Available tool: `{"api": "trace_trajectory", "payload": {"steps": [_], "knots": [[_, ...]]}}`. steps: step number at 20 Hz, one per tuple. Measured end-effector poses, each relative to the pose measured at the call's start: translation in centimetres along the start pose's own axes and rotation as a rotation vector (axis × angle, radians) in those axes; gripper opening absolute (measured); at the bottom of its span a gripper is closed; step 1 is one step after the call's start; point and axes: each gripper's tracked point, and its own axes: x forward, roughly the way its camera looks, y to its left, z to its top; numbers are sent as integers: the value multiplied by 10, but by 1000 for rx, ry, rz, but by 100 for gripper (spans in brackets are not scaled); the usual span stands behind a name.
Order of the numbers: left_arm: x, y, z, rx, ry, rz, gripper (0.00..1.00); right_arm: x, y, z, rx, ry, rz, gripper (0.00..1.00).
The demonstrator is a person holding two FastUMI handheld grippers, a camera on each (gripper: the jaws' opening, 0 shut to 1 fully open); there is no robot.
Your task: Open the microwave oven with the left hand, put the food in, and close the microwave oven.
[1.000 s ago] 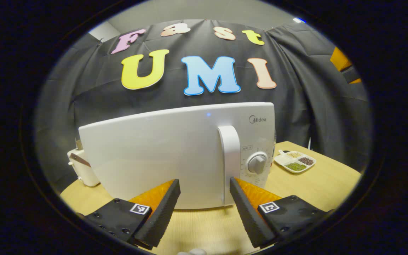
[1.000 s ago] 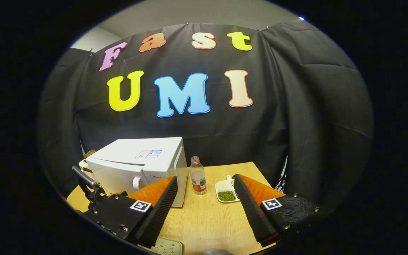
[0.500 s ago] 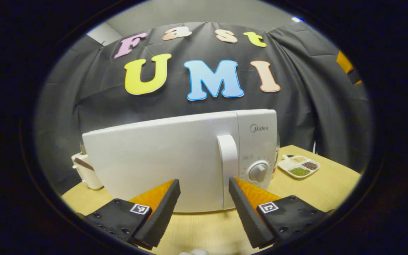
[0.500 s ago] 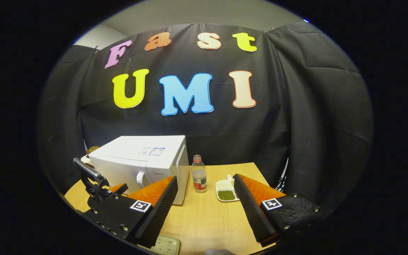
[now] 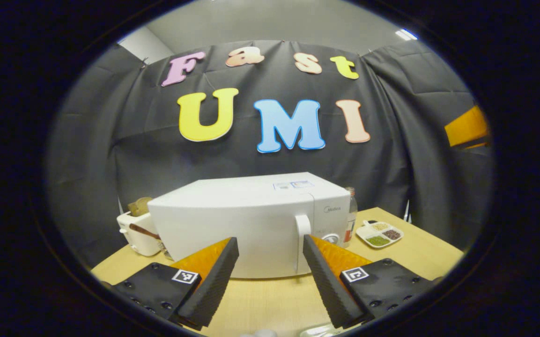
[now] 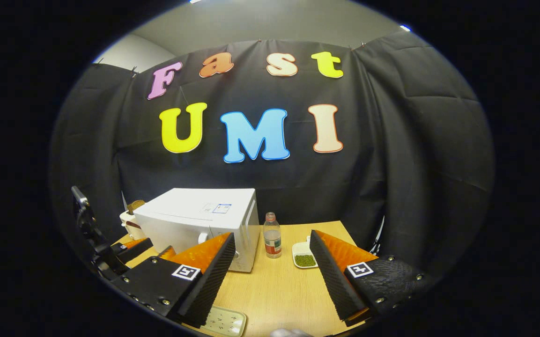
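I hold the left gripper [image 5: 270, 281] back, jaws apart and empty, facing the shut microwave [image 5: 251, 224] mid-desk; right gripper [image 6: 274, 276], jaws likewise apart, waits near the dish [image 6: 304, 255].

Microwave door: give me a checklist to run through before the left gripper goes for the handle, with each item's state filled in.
1. Microwave door shut, so it needs opening: ok.
2. Door handle in sight ahead of the left gripper: ok.
3. Left gripper open and holding nothing: ok.
4. Fingers around the handle: not ok; the gripper sits back from the door, over bare table.
5. Right gripper open and out of the door's way: ok.
6. Bottle and divided dish beside the microwave, clear of the door front: ok.
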Motion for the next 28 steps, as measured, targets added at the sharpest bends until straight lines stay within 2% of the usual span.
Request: {"api": "trace_trajectory", "payload": {"steps": [1, 2, 6, 13, 15, 20, 24, 28], "knots": [[-13, 10, 17, -16, -17, 12, 96, -6, 3, 7, 1, -15, 4, 93], [-25, 17, 31, -23, -26, 19, 96, -13, 3, 15, 0, -31, 4, 98], [-68, 55, 92, 0, -73, 65, 95, -37, -1, 42, 14, -84, -17, 98], [-118, 66, 166, -22, -124, 42, 96, -65, -10, 64, 36, -127, -87, 98], [-124, 63, 173, -24, -125, 18, 96, -70, -10, 70, 45, -142, -97, 98], [-128, 57, 185, -63, -118, -13, 96, -76, -8, 81, -26, -186, -126, 98], [-131, 62, 195, -28, -141, -5, 96, -77, -1, 83, -8, -194, -114, 98], [-130, 63, 194, -42, -137, -5, 96, -72, -1, 83, 16, -185, -114, 98]]}}
